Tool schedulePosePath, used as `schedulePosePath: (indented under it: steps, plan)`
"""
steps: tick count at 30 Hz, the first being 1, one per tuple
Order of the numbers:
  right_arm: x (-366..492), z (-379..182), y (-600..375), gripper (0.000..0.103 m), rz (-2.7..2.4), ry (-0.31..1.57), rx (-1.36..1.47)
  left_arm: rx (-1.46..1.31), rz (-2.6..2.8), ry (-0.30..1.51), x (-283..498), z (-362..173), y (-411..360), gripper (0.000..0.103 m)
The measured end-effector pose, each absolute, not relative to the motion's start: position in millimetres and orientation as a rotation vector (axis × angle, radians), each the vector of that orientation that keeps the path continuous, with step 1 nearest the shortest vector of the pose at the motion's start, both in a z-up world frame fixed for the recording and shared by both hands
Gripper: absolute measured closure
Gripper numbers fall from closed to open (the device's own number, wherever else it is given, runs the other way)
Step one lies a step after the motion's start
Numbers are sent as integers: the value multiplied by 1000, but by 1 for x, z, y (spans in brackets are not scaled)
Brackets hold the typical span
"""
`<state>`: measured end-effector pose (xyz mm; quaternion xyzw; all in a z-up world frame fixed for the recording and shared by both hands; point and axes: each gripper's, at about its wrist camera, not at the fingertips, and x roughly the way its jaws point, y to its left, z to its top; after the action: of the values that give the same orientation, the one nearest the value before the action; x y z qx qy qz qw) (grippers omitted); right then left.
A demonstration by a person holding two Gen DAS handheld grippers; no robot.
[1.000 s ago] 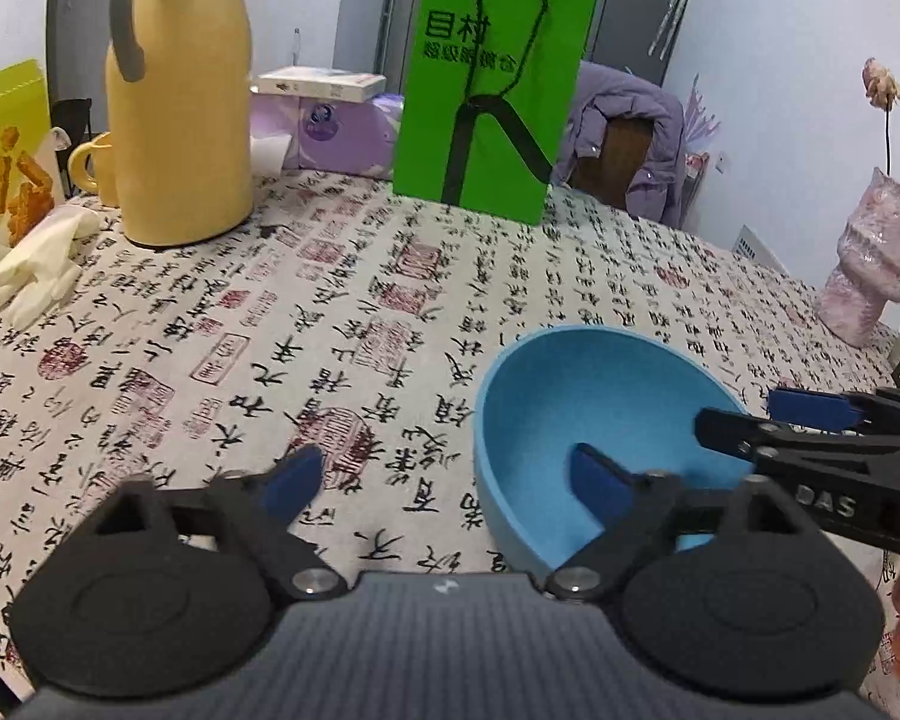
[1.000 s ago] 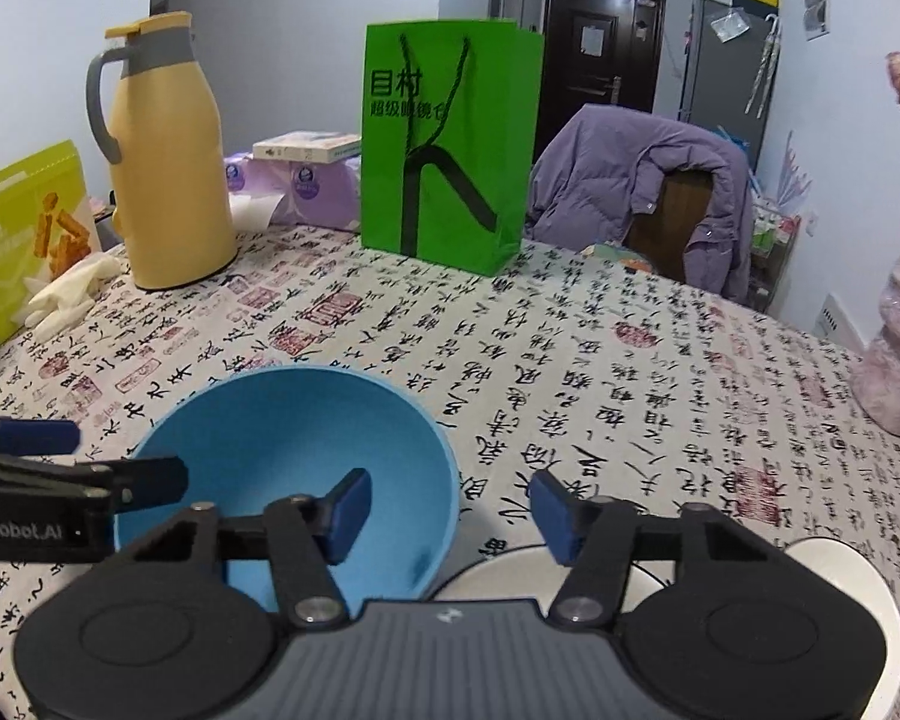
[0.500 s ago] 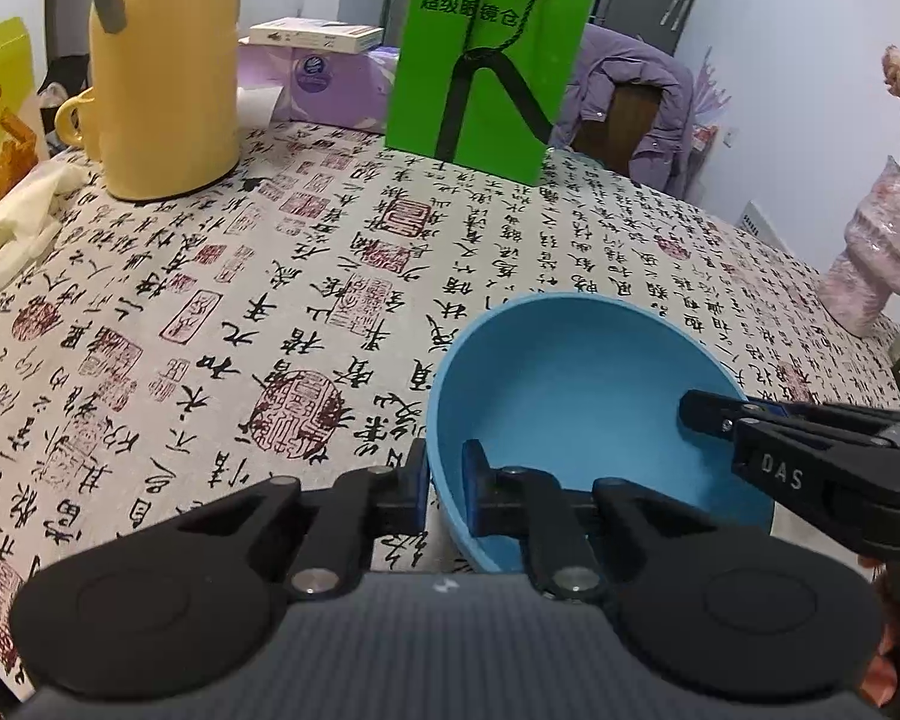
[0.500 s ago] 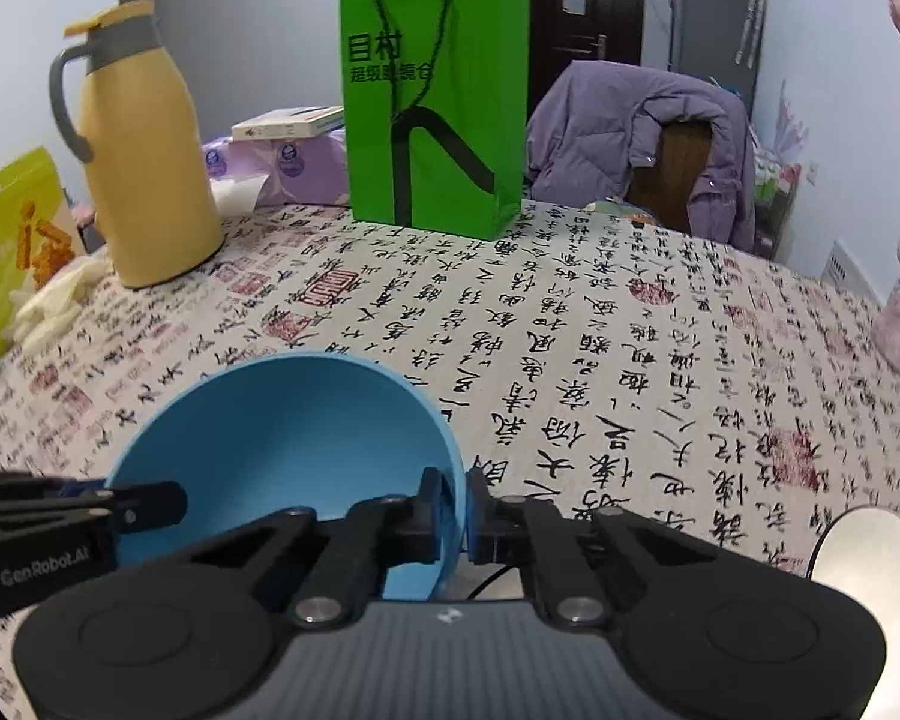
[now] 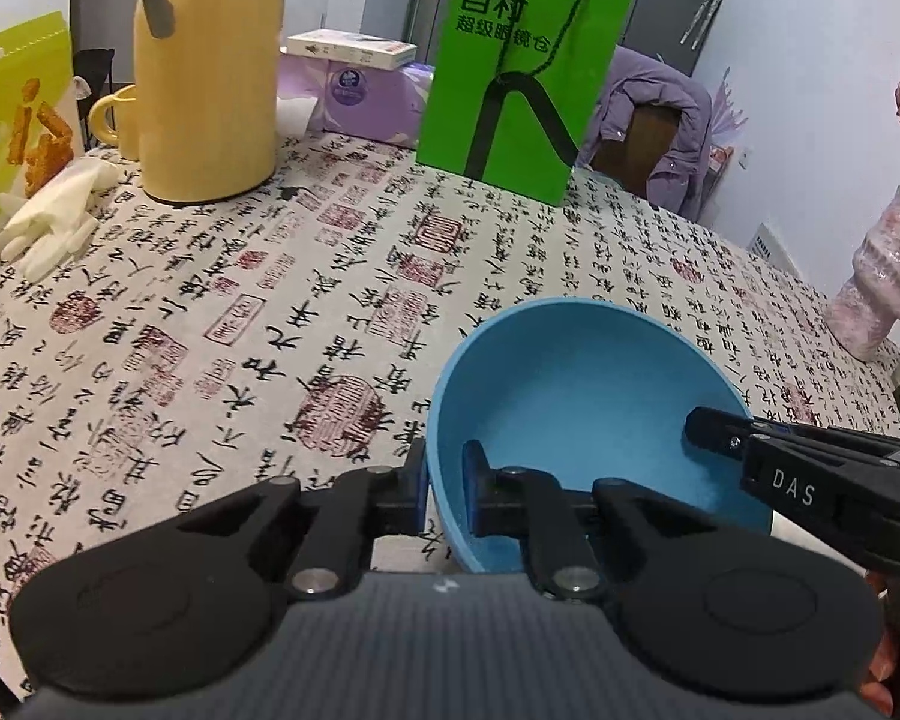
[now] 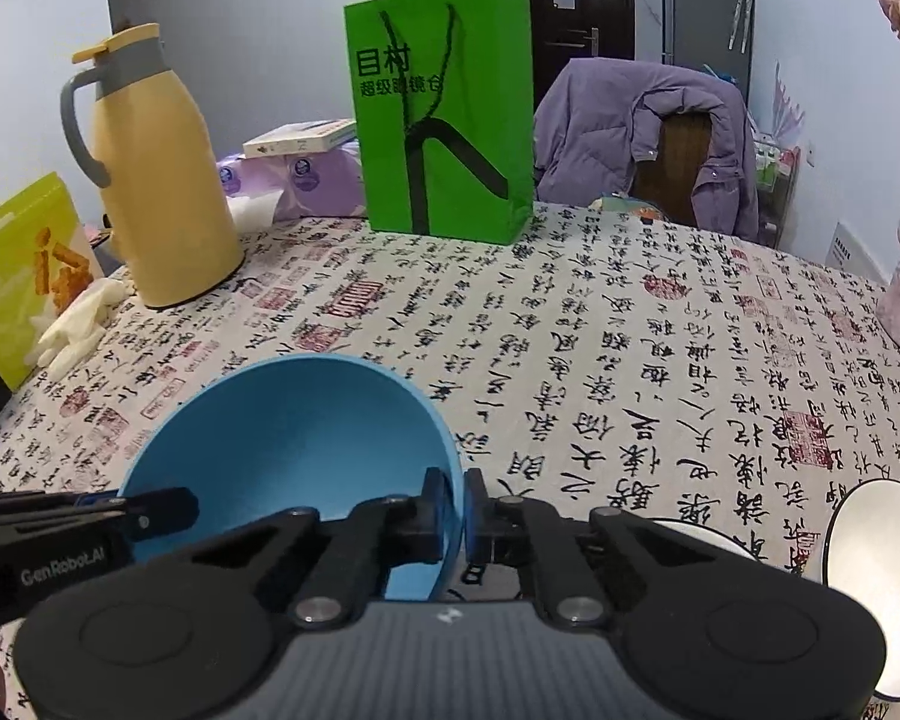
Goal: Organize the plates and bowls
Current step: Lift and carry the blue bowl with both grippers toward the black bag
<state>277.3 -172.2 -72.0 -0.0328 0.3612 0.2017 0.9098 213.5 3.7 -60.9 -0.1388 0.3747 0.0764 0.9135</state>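
Both wrist cameras look forward over their closed jaws, close above the blue bowl (image 5: 576, 396), sharing the green bag (image 6: 444, 114) beyond.

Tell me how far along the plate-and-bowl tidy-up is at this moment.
Early. Nothing looks stacked or sorted so far. In hand: the left gripper and the right gripper are both shut on opposite sides of the blue bowl rim. Left to do: the bowl must be placed, and the white plate at the right edge of the right wrist view lies alone on the tablecloth.
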Motion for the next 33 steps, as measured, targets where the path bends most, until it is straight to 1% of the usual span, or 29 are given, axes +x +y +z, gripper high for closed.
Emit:
schedulePosePath:
  steps: [33]
  plan:
    - [203, -41, -106, 97, 486, 682, -91, -308, 217, 673, 128, -30, 67, 91]
